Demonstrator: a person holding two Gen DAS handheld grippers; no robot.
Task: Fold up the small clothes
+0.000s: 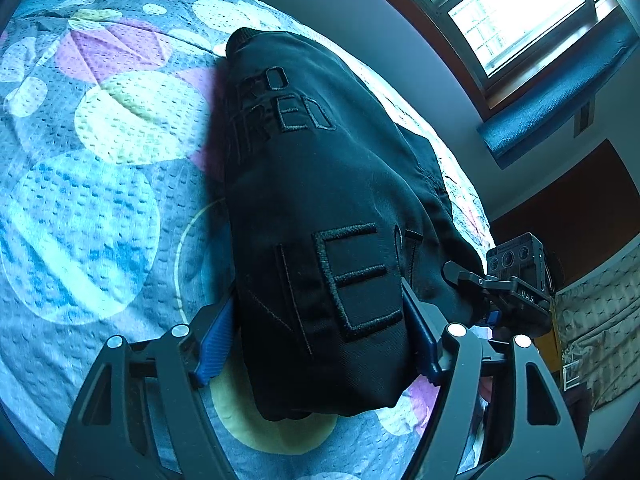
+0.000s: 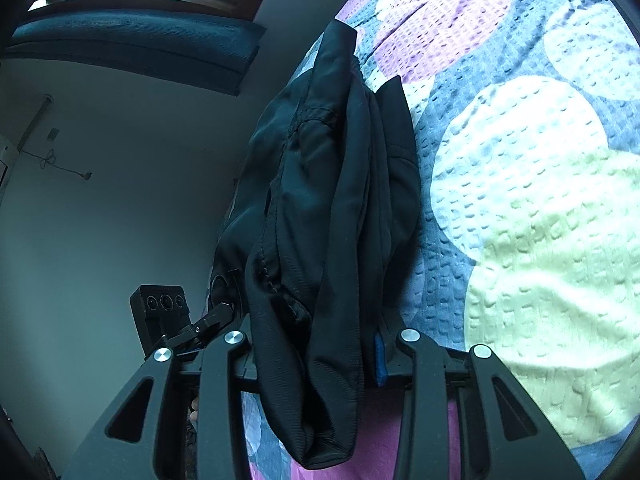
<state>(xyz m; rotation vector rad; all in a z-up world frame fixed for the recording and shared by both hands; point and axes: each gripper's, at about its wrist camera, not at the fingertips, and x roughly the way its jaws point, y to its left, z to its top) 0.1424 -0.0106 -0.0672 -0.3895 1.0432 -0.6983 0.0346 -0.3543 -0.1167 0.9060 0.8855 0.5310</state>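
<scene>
Blue-padded fingers [image 1: 214, 344] of the left gripper [image 1: 320, 340] pinch a black garment [image 1: 320, 200] at 6 o'clock in the left wrist view, its raised lettering facing the camera. From there the cloth runs up toward 12 o'clock, hanging over a bedspread [image 1: 100, 200] patterned with pale circles. At 3 o'clock the right gripper [image 1: 480, 292] bites the same cloth. Seen from the right wrist, the right gripper [image 2: 316, 344] pinches bunched folds of the garment [image 2: 328, 200]. Farther off, a window [image 1: 520, 12] sits at 1 o'clock.
</scene>
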